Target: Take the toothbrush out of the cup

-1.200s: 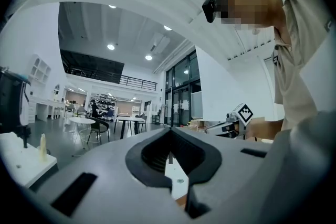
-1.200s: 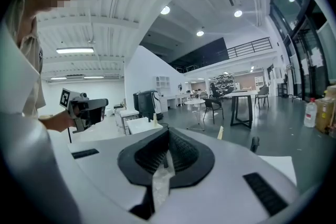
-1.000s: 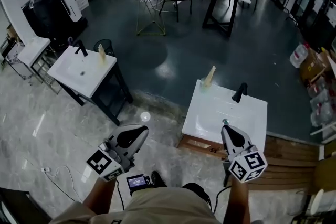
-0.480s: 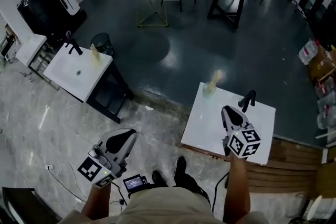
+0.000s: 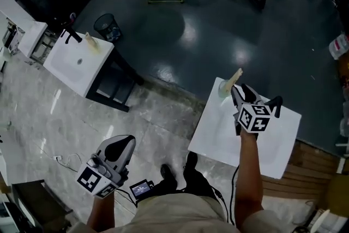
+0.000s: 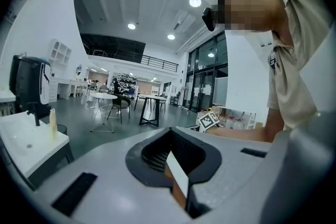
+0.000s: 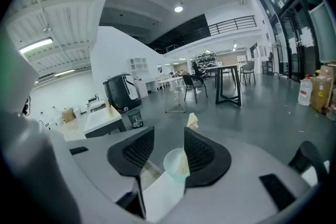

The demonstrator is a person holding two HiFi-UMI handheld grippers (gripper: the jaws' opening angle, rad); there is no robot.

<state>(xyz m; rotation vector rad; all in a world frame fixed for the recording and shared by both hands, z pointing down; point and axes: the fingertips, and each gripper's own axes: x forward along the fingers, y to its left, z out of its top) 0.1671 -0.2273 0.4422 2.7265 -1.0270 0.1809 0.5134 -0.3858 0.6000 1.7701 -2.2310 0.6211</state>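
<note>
A pale translucent cup (image 5: 223, 88) stands at the far left corner of the white sink top (image 5: 218, 131). A beige toothbrush (image 5: 235, 76) leans out of the cup, up and to the right. My right gripper (image 5: 239, 93) reaches over the sink just behind the cup, its jaws opening. In the right gripper view the cup (image 7: 176, 164) sits just ahead of the right gripper (image 7: 169, 140), close to its right jaw, untouched by the pads, and the toothbrush (image 7: 192, 121) rises above it. My left gripper (image 5: 121, 145) hangs low at the left over the floor, shut and empty, as the left gripper (image 6: 171, 139) also appears in its own view.
A black faucet (image 5: 275, 103) stands at the sink's far right. A second white sink stand (image 5: 76, 63) with a faucet and bottle is at the left, with a dark bin (image 5: 107, 27) behind it. Cables and a small screen (image 5: 143, 188) lie by the feet.
My right gripper has moved forward across the sink up to the cup, and its jaws have parted. My left gripper has drifted back and lower at the left.
</note>
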